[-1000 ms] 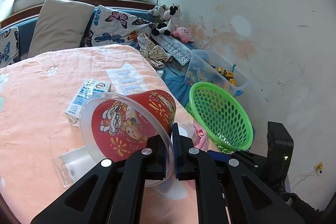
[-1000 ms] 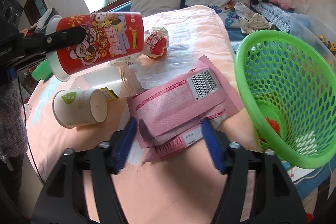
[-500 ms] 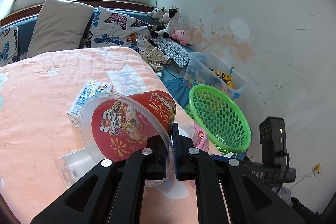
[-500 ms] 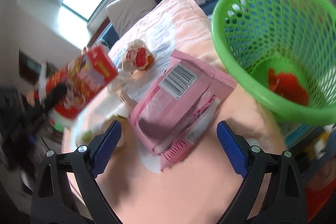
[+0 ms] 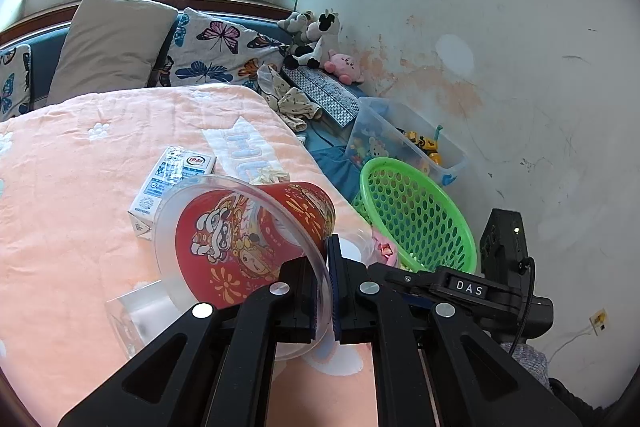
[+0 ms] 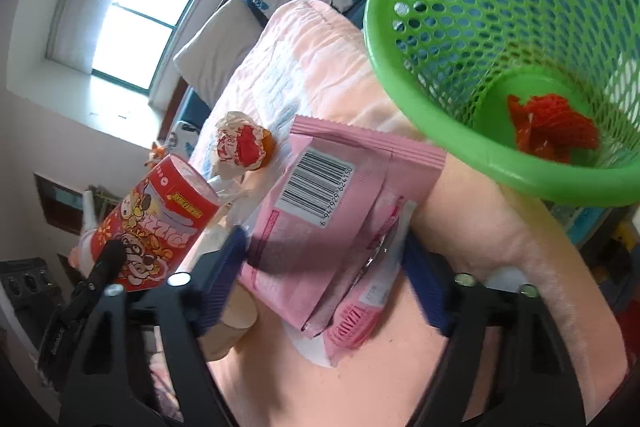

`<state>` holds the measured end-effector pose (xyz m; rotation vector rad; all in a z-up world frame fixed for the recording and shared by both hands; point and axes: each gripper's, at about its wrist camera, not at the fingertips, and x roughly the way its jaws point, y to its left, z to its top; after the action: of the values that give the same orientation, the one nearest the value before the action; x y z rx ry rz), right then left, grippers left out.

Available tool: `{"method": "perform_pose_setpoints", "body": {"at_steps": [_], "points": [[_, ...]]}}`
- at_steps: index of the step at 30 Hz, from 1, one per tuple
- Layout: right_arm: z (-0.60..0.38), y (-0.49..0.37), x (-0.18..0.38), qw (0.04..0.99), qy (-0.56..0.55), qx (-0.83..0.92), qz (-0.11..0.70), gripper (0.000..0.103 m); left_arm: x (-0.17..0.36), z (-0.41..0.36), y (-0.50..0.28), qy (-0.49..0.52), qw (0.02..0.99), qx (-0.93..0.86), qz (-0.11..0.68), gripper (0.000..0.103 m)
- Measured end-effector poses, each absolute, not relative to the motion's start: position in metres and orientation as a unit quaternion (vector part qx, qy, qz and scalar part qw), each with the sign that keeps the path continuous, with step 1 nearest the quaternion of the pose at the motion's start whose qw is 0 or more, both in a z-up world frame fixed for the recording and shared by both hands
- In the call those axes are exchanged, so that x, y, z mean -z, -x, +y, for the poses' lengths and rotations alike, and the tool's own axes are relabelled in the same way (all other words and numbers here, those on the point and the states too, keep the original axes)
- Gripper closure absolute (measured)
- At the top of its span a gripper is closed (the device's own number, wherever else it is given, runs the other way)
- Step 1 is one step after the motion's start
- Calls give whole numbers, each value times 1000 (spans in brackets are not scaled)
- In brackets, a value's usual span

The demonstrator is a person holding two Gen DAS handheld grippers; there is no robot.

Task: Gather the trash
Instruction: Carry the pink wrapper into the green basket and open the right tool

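Red "PIZZA" cup, barcode 6947929624150.

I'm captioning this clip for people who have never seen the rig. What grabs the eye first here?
The red cartoon-printed cup, clamped by its clear rim in the left gripper, fills the left wrist view. Next is the bright green basket beside the bed, with red netting at its bottom. The open right gripper straddles a pink wrapper on the peach bedspread.
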<state>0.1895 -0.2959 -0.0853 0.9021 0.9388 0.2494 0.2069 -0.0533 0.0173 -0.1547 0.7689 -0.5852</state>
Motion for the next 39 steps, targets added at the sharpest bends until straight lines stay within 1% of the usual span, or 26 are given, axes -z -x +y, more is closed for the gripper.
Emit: {"method": "perform_pose_setpoints", "body": {"at_steps": [1, 6, 11, 15, 19, 26, 28, 39], "points": [[-297, -188, 86, 787, -423, -116, 434, 34, -18, -54, -206, 74, 883, 282, 368, 97], [-305, -177, 78, 792, -422, -125, 423, 42, -22, -59, -205, 70, 883, 284, 366, 97], [-317, -166, 64, 804, -414, -133, 405, 44, -29, -73, -203, 64, 883, 291, 362, 97], [-328, -162, 59, 806, -416, -141, 397, 52, -32, -85, -203, 62, 881, 298, 361, 97], [-337, -160, 58, 801, -426, -149, 394, 55, -35, -100, -204, 57, 880, 303, 362, 97], [-349, -156, 50, 805, -427, -155, 381, 58, -38, -111, -205, 54, 878, 310, 362, 97], [-352, -155, 44, 808, -426, -158, 374, 60, -39, -112, -205, 54, 878, 308, 362, 97], [-380, -153, 17, 836, -412, -139, 334, 61, -45, -129, -207, 50, 876, 317, 361, 97]]}}
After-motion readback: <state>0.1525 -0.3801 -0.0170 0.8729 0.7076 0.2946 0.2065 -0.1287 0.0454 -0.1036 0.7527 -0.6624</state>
